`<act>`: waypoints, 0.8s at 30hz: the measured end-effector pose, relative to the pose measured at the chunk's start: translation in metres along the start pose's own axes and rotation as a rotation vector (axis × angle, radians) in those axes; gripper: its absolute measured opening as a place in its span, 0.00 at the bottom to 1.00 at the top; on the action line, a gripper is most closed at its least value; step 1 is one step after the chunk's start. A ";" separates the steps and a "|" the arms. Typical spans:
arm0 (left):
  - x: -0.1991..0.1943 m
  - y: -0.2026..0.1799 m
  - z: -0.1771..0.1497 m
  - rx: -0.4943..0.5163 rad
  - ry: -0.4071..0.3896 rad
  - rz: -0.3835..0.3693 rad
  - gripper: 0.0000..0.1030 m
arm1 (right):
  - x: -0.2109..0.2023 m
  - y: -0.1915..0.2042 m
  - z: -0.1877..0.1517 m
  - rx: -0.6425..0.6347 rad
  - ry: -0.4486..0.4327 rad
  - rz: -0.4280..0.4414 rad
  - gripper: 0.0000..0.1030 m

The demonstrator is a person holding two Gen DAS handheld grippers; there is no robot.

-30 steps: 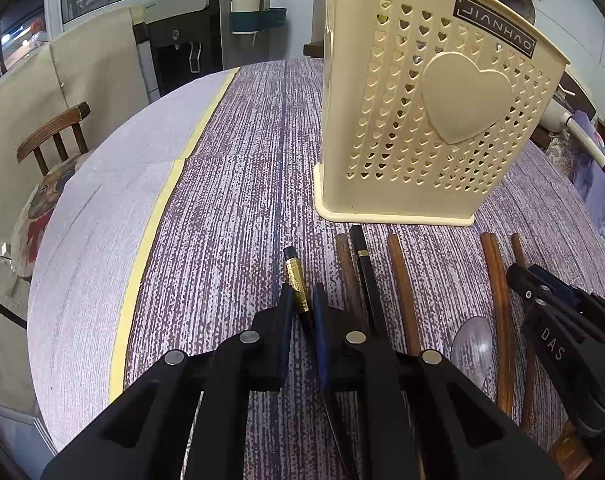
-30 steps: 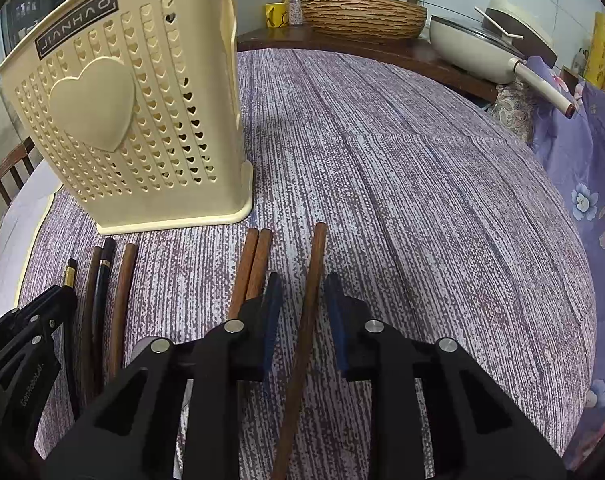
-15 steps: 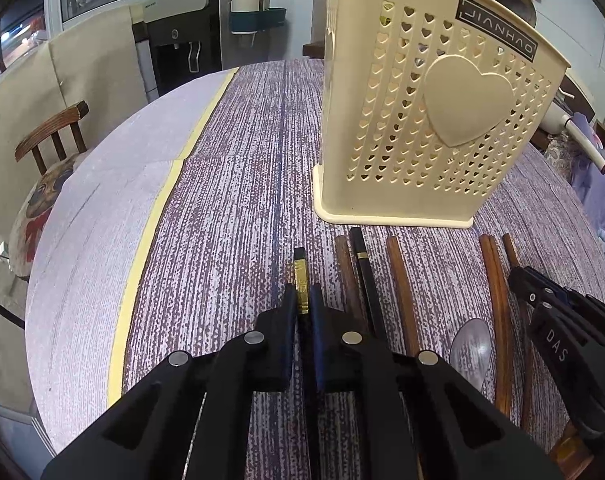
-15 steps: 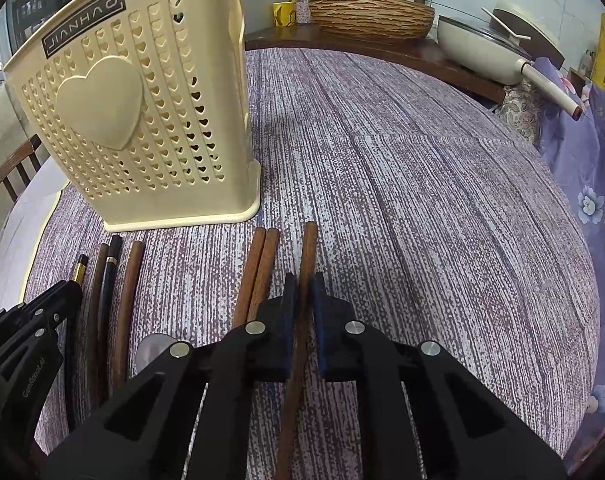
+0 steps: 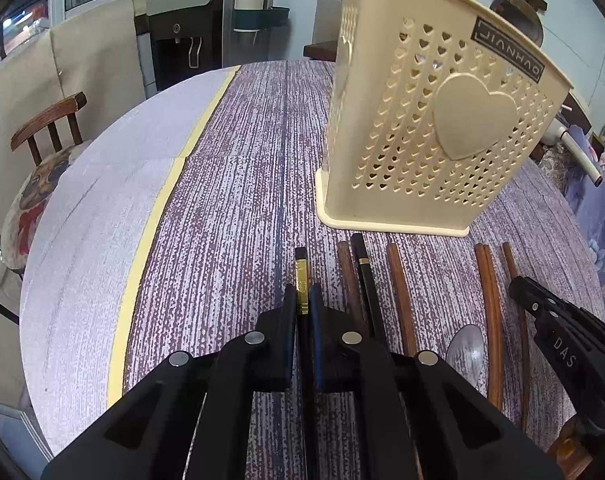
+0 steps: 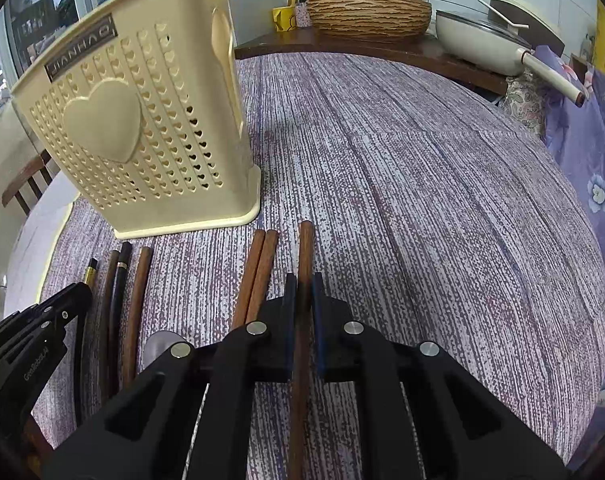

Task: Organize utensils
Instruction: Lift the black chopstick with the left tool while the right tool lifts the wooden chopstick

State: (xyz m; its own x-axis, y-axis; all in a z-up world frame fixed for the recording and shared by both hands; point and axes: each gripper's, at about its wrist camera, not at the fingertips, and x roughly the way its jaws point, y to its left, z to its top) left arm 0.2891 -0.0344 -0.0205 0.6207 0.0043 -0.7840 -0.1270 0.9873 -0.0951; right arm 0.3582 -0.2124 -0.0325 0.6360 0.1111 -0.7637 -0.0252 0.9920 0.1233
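A cream perforated utensil holder (image 5: pixel 434 132) with a heart stands on the table; it also shows in the right wrist view (image 6: pixel 142 132). Several chopsticks lie in a row in front of it. My left gripper (image 5: pixel 302 300) is shut on a black chopstick with a gold band (image 5: pixel 301 276), the leftmost one. My right gripper (image 6: pixel 302 288) is shut on a brown wooden chopstick (image 6: pixel 305 248), the rightmost one. A brown pair (image 6: pixel 258 268) lies just left of it. A metal spoon (image 5: pixel 464 354) lies among the chopsticks.
The round table has a purple woven cloth (image 6: pixel 422 184) and a yellow stripe (image 5: pixel 158 208) on the left. A wooden chair (image 5: pixel 46 128) stands at the left. A side counter at the back holds a wicker basket (image 6: pixel 366 12) and a pan (image 6: pixel 486 40).
Both grippers closed: the left on the gold-banded black chopstick, the right on the rightmost brown chopstick. Both views have shifted slightly, as if the grippers rose a little.
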 end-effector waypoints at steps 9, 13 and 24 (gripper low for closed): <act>-0.035 0.004 0.008 -0.007 -0.083 -0.059 0.08 | -0.044 -0.014 0.007 0.023 -0.099 0.091 0.08; -0.056 0.006 0.013 -0.006 -0.129 -0.087 0.08 | -0.074 -0.015 0.009 0.013 -0.158 0.133 0.07; -0.116 0.005 0.023 0.033 -0.262 -0.154 0.08 | -0.144 -0.017 0.016 -0.043 -0.253 0.229 0.07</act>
State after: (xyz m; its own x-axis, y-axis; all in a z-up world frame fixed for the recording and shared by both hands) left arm 0.2349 -0.0267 0.0841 0.8095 -0.1094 -0.5769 0.0068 0.9842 -0.1771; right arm 0.2797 -0.2462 0.0852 0.7809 0.3187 -0.5372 -0.2187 0.9451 0.2429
